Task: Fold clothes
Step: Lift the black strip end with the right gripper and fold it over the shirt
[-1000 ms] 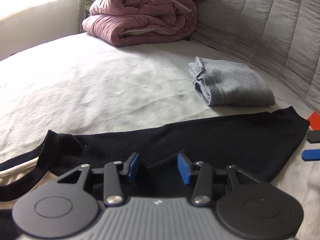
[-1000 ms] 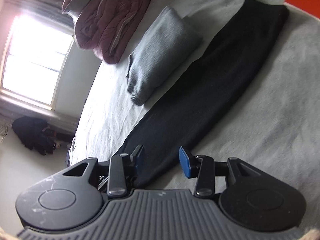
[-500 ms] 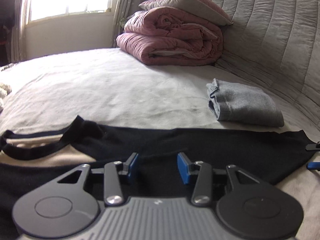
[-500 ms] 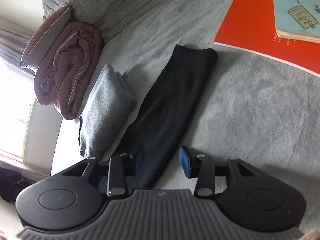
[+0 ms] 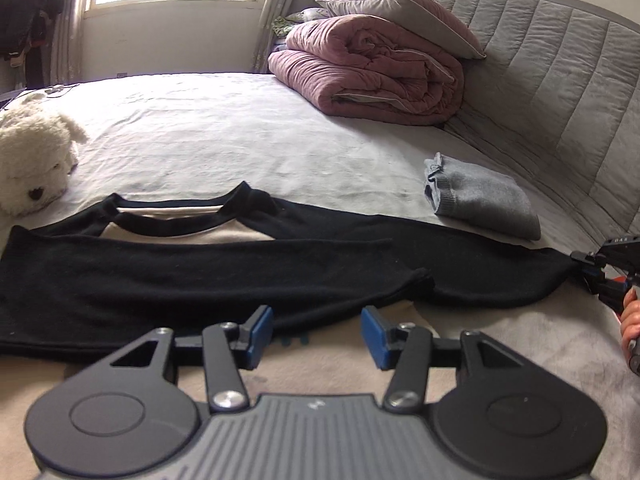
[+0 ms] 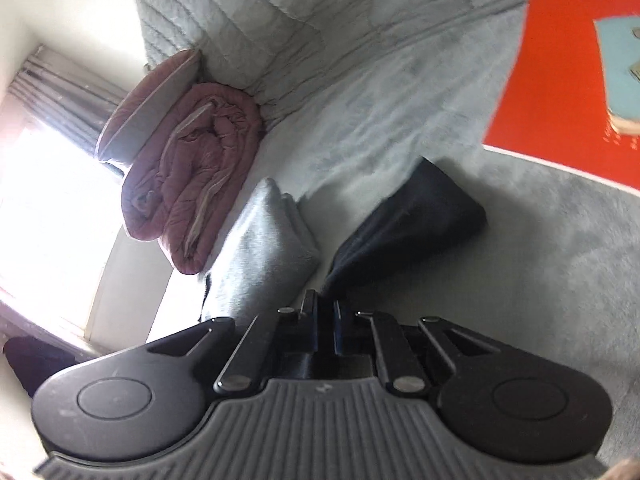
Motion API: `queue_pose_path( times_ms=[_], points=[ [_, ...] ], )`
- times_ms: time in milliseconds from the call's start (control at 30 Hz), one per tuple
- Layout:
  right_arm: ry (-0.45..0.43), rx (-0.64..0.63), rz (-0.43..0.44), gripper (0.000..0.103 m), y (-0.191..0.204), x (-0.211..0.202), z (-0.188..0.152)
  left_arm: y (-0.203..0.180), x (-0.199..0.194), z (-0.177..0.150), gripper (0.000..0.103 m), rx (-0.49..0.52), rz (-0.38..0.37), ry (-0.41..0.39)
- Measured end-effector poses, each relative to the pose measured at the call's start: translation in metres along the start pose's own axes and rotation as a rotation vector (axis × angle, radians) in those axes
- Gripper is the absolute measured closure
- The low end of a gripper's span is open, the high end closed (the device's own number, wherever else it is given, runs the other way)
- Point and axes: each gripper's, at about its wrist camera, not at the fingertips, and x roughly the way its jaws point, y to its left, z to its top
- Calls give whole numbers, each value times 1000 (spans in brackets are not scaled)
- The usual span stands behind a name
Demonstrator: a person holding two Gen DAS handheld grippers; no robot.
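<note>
A black sweater with a cream chest panel [image 5: 248, 272] lies flat across the bed, one black sleeve folded over its front. My left gripper [image 5: 317, 334] hovers open just short of the sweater's near edge, with nothing between its blue pads [image 5: 260, 330]. The other black sleeve [image 6: 408, 232] stretches out to the right. My right gripper [image 6: 326, 316] is shut on that sleeve's end and lifts it a little off the bed. In the left wrist view the right gripper [image 5: 580, 266] shows at the sleeve tip, a hand [image 5: 632, 316] behind it.
A folded grey sweater [image 5: 484, 200] lies beyond the sleeve, near the quilted headboard [image 5: 560, 80]. A rolled pink duvet [image 5: 372, 76] with a pillow sits at the back. A white plush dog [image 5: 32, 160] rests at the left. A red book [image 6: 560, 80] lies on the bed.
My left gripper has pulled back from the sweater, so the whole garment now shows. My right gripper has shut on the end of the black sleeve.
</note>
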Motion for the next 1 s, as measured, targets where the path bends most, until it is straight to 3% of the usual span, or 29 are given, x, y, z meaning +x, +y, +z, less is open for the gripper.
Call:
queue_pose_path(
  times_ms=[433,867,1000],
  points=[
    [5,-263,204,92,130,-25,-16,54,-86,-15,32,-21,58,-6],
    [60,-513,291,92,241,-27,-99,121,-110,-44,30,-147,44,-78],
    [75,-575,305,92,266,-25,-125,137,-108,-45,30,-206,91,-63]
  ],
)
